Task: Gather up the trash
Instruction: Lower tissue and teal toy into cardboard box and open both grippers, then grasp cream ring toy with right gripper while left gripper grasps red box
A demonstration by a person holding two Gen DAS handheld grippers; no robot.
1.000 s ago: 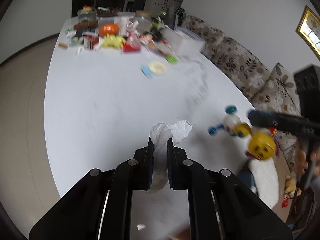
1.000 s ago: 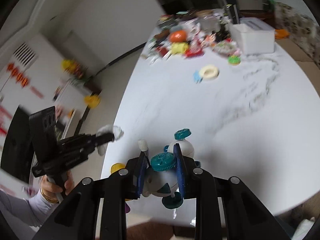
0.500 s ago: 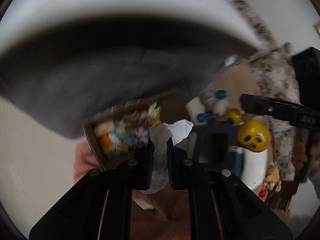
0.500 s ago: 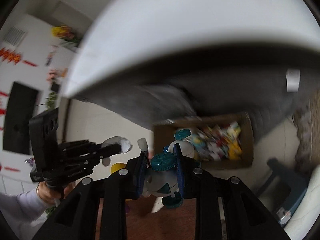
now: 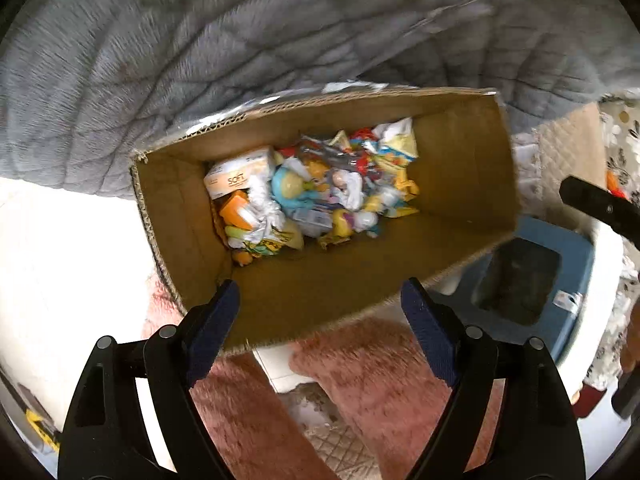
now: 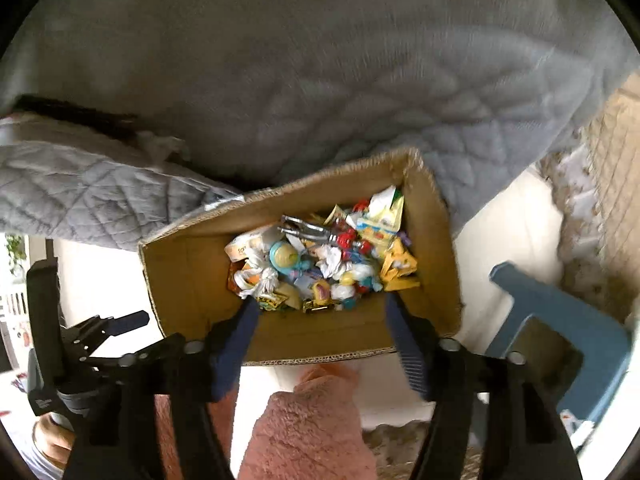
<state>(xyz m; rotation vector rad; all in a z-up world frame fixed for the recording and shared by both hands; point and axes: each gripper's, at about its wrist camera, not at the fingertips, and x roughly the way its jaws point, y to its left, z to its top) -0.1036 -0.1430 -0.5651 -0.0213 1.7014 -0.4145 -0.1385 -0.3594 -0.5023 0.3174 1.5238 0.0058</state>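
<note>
An open cardboard box (image 5: 460,168) (image 6: 188,280) stands on the floor below both grippers, its bottom covered with a trash pile (image 5: 316,196) (image 6: 320,264) of wrappers, crumpled tissues and small plastic toys. My left gripper (image 5: 320,296) points down over the box's near wall. Its jaws are opening wide, with nothing between them. My right gripper (image 6: 322,306) hangs over the near wall too, jaws opening and empty. The left gripper (image 6: 116,328) also shows at the left of the right wrist view, held by a hand. One of the right gripper's fingers (image 5: 600,204) juts in at the right.
A grey quilted cloth (image 5: 280,40) (image 6: 320,80) hangs behind the box. A blue plastic stool (image 5: 532,276) (image 6: 560,316) stands to the box's right. A person's pink fleece legs (image 5: 360,372) (image 6: 308,420) are just in front of the box, on pale floor.
Both grippers dropped from above the white table to the box on the floor. The left let go of the white tissue, the right of the teal-wheeled toy; both jaws now stand apart and empty.
</note>
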